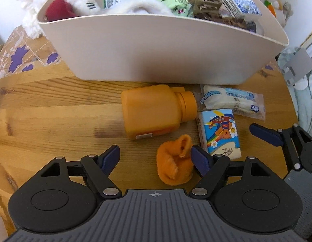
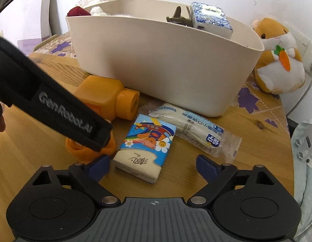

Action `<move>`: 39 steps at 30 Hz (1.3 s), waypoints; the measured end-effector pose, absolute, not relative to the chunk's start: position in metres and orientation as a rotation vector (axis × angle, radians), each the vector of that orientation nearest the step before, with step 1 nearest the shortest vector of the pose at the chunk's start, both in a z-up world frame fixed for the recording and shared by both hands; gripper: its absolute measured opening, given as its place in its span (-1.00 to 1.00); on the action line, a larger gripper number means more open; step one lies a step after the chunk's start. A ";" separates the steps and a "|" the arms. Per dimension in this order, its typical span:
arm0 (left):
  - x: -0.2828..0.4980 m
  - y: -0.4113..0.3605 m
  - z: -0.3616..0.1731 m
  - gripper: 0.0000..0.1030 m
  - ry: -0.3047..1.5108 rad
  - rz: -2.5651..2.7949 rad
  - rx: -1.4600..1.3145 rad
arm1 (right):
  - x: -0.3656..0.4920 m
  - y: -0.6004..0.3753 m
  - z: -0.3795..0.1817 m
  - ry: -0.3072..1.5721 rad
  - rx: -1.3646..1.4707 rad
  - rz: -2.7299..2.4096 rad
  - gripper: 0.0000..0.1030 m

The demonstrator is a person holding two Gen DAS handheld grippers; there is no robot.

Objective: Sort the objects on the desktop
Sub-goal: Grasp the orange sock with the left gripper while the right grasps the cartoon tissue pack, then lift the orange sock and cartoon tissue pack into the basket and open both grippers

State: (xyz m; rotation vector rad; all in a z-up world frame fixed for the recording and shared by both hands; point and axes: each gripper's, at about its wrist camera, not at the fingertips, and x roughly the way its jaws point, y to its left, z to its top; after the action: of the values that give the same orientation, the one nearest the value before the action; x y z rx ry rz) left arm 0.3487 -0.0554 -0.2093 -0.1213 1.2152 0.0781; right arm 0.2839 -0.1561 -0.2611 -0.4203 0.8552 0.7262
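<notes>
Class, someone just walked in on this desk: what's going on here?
A person is sorting desk clutter with a gripper in each hand. The left gripper, jaws open, is around an orange sock. The right gripper, also open, is over a tissue pack. The bin behind is already partly filled.

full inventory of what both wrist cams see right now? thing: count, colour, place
bin: 1, cream, back of the table, filled with plush toys, packets and a blue-white pack
bottle: 1, orange, lying on its side in front of the bin
tissue pack: 1, blue cartoon print, right of the bottle's cap
clear packet: 1, white contents, between tissue pack and bin
orange plush piece: 1, near edge, beside the tissue pack
hamster plush: 1, orange-white with carrot, right of the bin
table: 1, wood, patterned cloth at the back
left gripper: open, around the orange plush piece
right gripper: open, around the tissue pack's near end
</notes>
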 end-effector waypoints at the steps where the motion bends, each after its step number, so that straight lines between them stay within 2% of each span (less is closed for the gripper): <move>1: 0.349 -0.057 -0.211 0.42 1.215 0.080 -0.107 | 0.285 -0.157 -0.261 0.857 -0.415 0.730 0.72; 2: 0.350 -0.057 -0.213 0.21 1.220 0.076 -0.101 | 0.286 -0.157 -0.261 0.859 -0.410 0.733 0.68; 6: 0.350 -0.061 -0.214 0.02 1.205 0.055 -0.081 | 0.288 -0.160 -0.261 0.861 -0.397 0.749 0.58; 9: 0.349 -0.065 -0.213 -0.30 1.195 0.038 -0.069 | 0.290 -0.159 -0.260 0.858 -0.389 0.752 0.47; 11: 0.347 -0.067 -0.212 -0.59 1.193 0.031 -0.067 | 0.290 -0.158 -0.260 0.857 -0.387 0.752 0.36; 14: 0.344 -0.069 -0.211 -0.71 1.192 0.031 -0.058 | 0.292 -0.158 -0.259 0.857 -0.382 0.764 0.18; 16: 0.340 -0.073 -0.211 -0.73 1.191 0.027 -0.057 | 0.292 -0.158 -0.258 0.857 -0.385 0.775 0.04; 23: 0.331 -0.069 -0.212 -0.77 1.192 0.025 -0.062 | 0.287 -0.162 -0.257 0.864 -0.386 0.800 -0.11; 39: 0.314 -0.056 -0.195 -0.78 1.152 0.056 -0.047 | 0.283 -0.186 -0.239 0.863 -0.283 0.794 -0.16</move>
State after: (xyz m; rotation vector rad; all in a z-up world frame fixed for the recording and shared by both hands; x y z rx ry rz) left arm 0.3136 -0.0556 -0.1951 -0.0467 1.1518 0.0556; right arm 0.2827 -0.1863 -0.2387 -0.2835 0.8627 0.7937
